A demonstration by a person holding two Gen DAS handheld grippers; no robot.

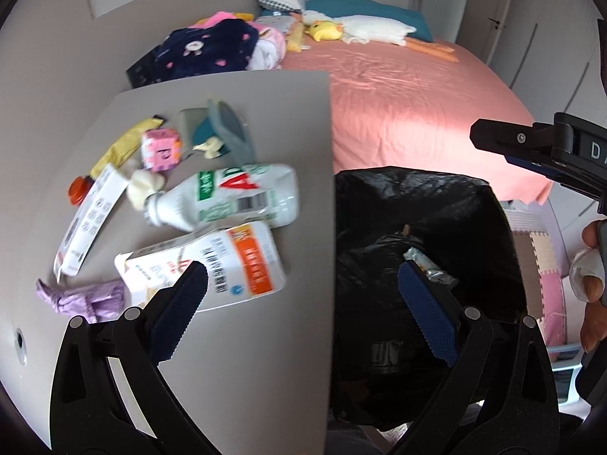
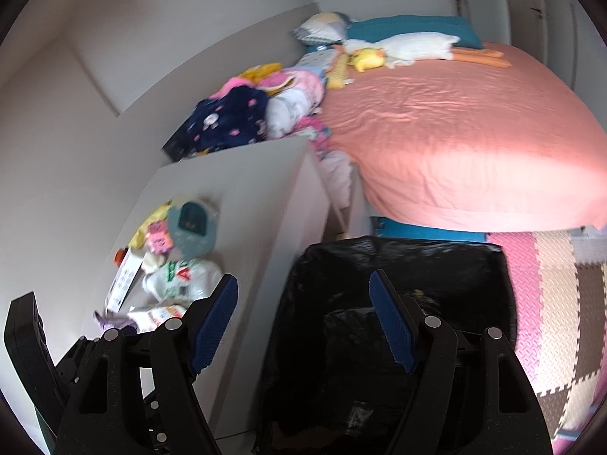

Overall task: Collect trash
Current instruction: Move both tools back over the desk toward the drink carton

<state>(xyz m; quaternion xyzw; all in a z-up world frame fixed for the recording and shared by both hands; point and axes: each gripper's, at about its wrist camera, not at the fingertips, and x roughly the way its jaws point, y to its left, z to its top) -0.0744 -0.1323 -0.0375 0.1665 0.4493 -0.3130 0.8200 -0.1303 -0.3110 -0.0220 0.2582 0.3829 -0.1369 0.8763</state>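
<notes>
I judged the step in hand to be reaching for the next piece of trash, and to do it well I wanted the left gripper (image 1: 299, 288) swung toward the left of the frame so the carton (image 1: 212, 265) sat squarely between its fingers, rather than half under the left fingertip as it did in the left wrist view. The carton lay flat on the tabletop (image 1: 246, 341), near its edge, with the white bottle (image 1: 227, 197) lying on its side just above it and touching it; a grip across the carton's narrow side seemed safest, since a flattened box may slip. The left gripper's fingers stood wide apart and held nothing, straddling the tabletop's edge and the black-lined bin (image 1: 425, 235) in the lower right of the frame, where a scrap of wrapper (image 1: 428, 269) already lay. The right gripper (image 2: 303, 318) hung above the bin (image 2: 398, 265), its fingers likewise spread and empty, pointing down into the bag. More litter, a purple wrapper (image 1: 87, 299) and a white box (image 1: 91, 220), waited at the left of the tabletop.
</notes>
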